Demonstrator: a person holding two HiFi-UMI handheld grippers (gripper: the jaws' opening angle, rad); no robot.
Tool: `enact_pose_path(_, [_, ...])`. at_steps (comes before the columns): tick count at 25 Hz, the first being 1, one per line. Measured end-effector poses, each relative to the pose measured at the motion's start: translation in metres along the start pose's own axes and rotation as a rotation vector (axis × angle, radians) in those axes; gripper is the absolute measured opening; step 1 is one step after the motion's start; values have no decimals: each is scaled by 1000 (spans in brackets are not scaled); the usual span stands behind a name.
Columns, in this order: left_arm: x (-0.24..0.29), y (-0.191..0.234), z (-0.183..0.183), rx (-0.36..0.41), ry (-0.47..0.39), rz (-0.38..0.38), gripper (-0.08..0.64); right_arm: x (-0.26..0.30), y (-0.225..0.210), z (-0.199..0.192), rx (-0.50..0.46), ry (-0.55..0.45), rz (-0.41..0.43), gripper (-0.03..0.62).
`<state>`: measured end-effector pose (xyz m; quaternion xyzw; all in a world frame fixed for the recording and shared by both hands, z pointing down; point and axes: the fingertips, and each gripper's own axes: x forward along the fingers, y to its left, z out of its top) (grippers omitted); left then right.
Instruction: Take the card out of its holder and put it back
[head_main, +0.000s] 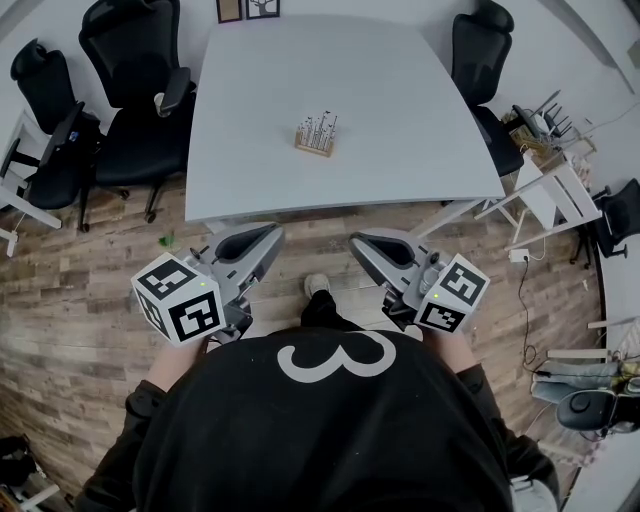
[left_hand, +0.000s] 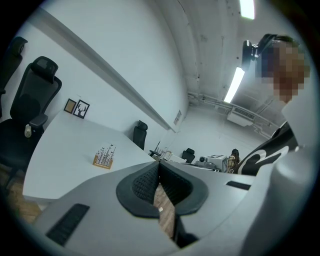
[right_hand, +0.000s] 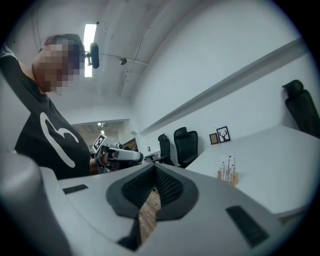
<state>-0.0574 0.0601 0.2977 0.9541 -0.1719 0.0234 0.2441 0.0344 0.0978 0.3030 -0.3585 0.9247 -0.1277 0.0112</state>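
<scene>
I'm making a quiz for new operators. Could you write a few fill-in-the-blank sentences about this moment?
1. The card sits ____ its wooden holder on the table.
2. The left gripper and the right gripper both have their jaws ____.
3. Between each gripper's jaws there is ____.
4. The chairs by the table are ____ in colour.
Missing words: in; shut; nothing; black.
</scene>
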Motion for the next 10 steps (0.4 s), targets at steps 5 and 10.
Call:
enact_pose_path(5, [-1,2,-6,-15,6,-3,11,1,3,-4,3,6,-4,8])
enact_pose_path(10, [-2,2,-9,-25,12,-3,11,-1,6,-4,8,4,-10,8])
